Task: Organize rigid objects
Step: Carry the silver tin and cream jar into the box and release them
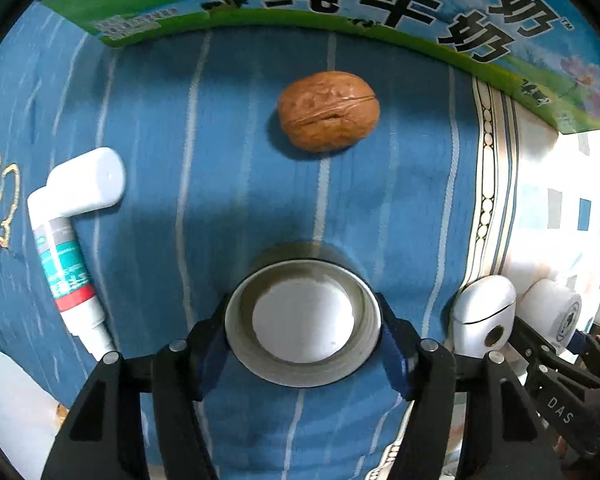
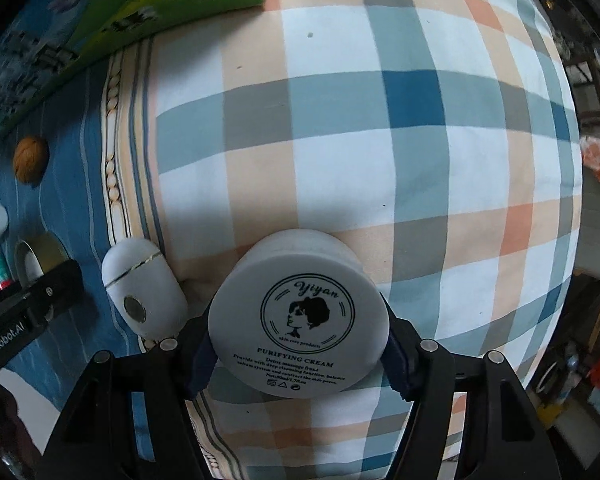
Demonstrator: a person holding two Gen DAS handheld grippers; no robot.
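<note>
Left gripper (image 1: 303, 342) clamped on a round lid (image 1: 303, 322), walnut (image 1: 328, 111) at twelve o'clock. Right gripper (image 2: 300, 344) pinching the cream jar (image 2: 300, 316); white case (image 2: 142, 286) at nine o'clock.

Blue striped sheet (image 1: 228, 128) lying under my tools, meeting plaid cloth (image 2: 380, 120); green milk carton (image 1: 380, 4) sitting along far edge.

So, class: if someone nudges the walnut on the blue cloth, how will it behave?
The walnut looks rounded and egg-shaped, so it would probably wobble or roll unevenly. The soft blue cloth may slow it. Its ridged shell looks hard, likely stiff and fairly grippy.
</note>
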